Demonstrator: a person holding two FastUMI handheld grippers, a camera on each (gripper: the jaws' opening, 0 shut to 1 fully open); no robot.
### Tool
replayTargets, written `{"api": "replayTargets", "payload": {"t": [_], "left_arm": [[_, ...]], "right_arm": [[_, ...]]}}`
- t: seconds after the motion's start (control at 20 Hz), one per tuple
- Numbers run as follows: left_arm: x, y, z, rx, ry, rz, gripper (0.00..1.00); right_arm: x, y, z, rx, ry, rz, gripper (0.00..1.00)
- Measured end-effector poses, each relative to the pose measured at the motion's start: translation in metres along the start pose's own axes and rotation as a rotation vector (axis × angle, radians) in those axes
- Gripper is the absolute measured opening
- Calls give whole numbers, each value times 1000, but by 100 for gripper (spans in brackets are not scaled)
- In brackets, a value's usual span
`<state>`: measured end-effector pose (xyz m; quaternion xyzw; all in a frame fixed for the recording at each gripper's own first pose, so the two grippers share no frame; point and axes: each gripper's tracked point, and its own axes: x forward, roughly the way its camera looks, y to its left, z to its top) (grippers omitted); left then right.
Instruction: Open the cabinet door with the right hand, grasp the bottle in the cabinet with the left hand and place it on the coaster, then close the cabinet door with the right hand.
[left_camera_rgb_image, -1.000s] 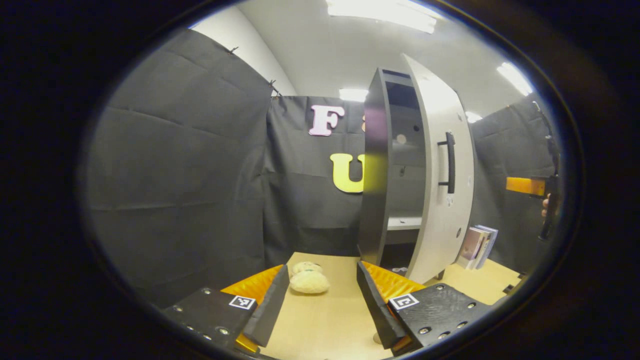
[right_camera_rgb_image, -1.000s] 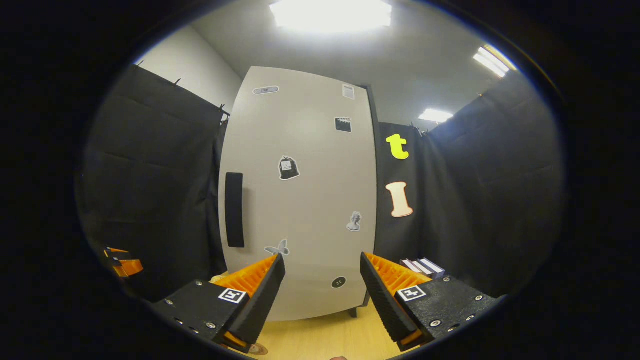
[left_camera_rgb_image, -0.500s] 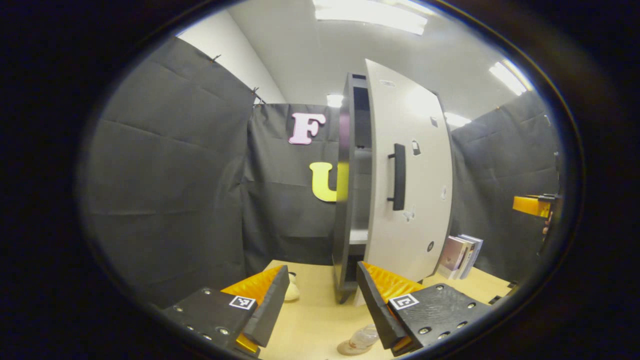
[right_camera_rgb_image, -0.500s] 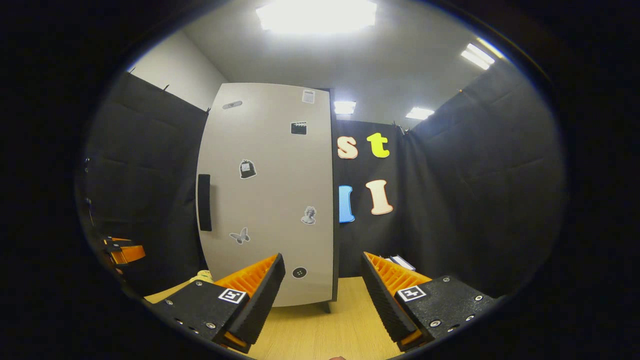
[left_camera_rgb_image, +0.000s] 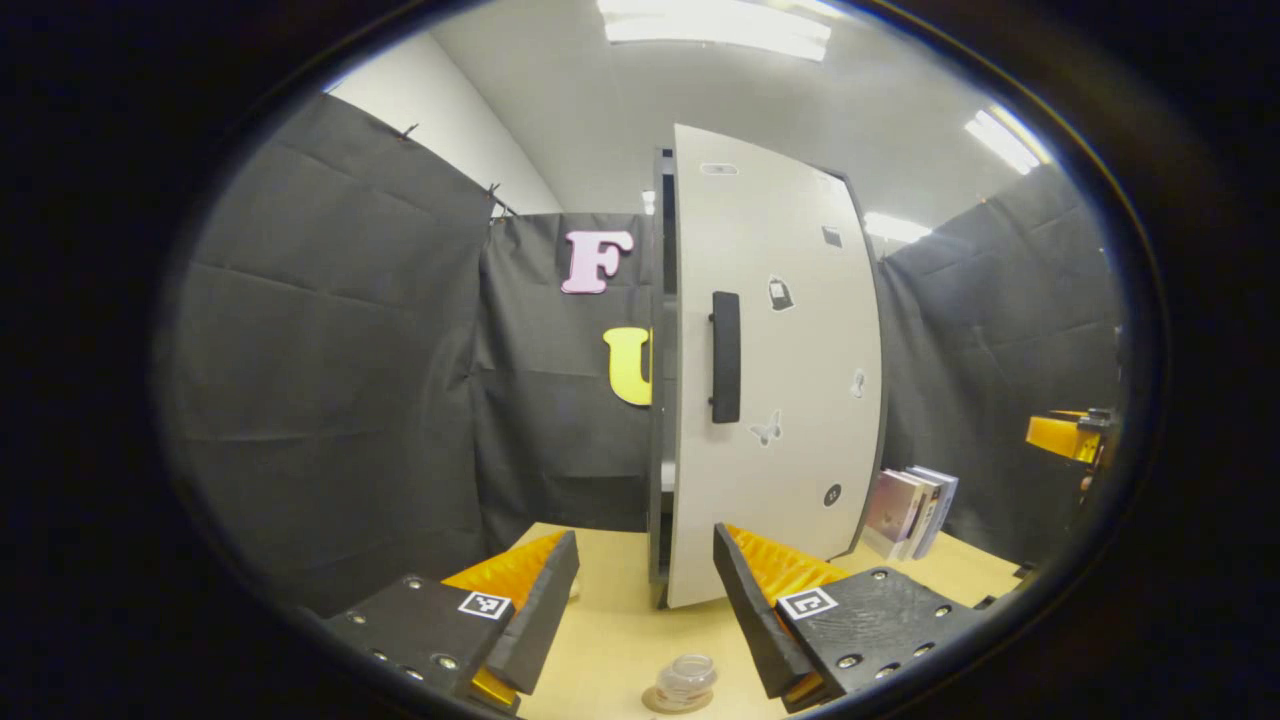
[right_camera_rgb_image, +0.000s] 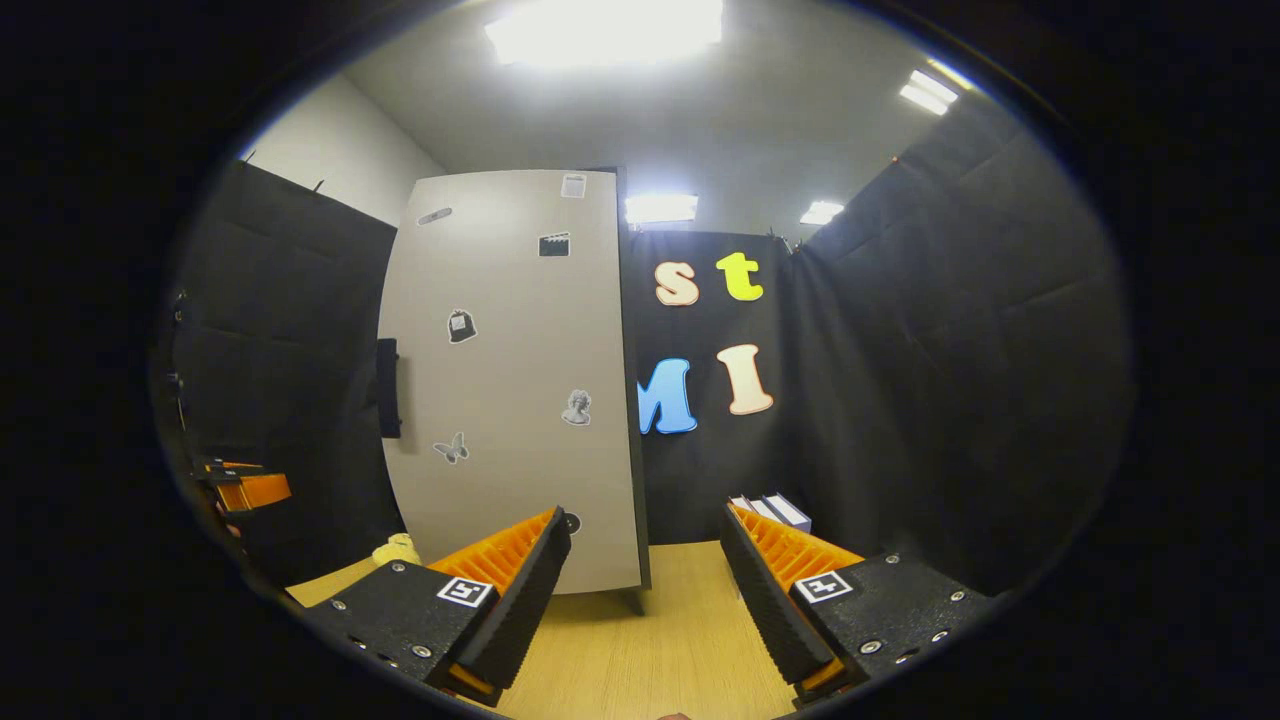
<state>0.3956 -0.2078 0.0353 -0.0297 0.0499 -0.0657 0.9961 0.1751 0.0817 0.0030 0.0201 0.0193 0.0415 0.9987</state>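
Note:
The tall dark cabinet (left_camera_rgb_image: 659, 420) stands on the table, and its pale stickered door (left_camera_rgb_image: 775, 380) lies almost flat against the frame, with a thin dark gap at the handle side. The door's black handle (left_camera_rgb_image: 725, 357) is free. A small clear bottle (left_camera_rgb_image: 686, 676) stands upright on a round coaster (left_camera_rgb_image: 655, 703) just below my left gripper (left_camera_rgb_image: 645, 600), which is open and empty. My right gripper (right_camera_rgb_image: 645, 590) is also open and empty, a little back from the door (right_camera_rgb_image: 520, 400) and not touching it. Each gripper appears at the edge of the other's view: the right gripper (left_camera_rgb_image: 1065, 437), the left gripper (right_camera_rgb_image: 245, 488).
A few books (left_camera_rgb_image: 910, 500) lean against the wall to the right of the cabinet, seen too as books (right_camera_rgb_image: 770, 510). A pale plush toy (right_camera_rgb_image: 397, 548) lies on the wooden table (right_camera_rgb_image: 660, 650) left of the cabinet. Black cloth walls close in on all sides.
The door has swung from wide open to almost shut. My right gripper has drawn back from it. The left gripper view has shifted so the bottle on the coaster now shows below.

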Motion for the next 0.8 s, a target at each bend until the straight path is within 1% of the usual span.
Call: {"api": "replayTargets", "payload": {"t": [0.45, 0.55, 0.6, 0.65, 0.7, 0.75, 0.8], "left_arm": [[2, 6, -1, 24, 0, 30, 81], [1, 6, 0, 25, 1, 32, 77], [1, 6, 0, 24, 0, 31, 81], [1, 7, 0, 23, 1, 31, 81], [1, 7, 0, 24, 1, 32, 84], [1, 7, 0, 24, -1, 32, 81], [1, 7, 0, 23, 0, 31, 81]], "right_arm": [[9, 1, -4, 10, 4, 19, 94], [9, 1, -3, 9, 5, 21, 94], [9, 2, -2, 9, 5, 22, 94], [9, 3, -2, 9, 4, 23, 94], [9, 3, -1, 7, 3, 23, 94], [10, 3, -1, 4, 3, 22, 94], [10, 3, 0, 4, 3, 21, 94]]}}
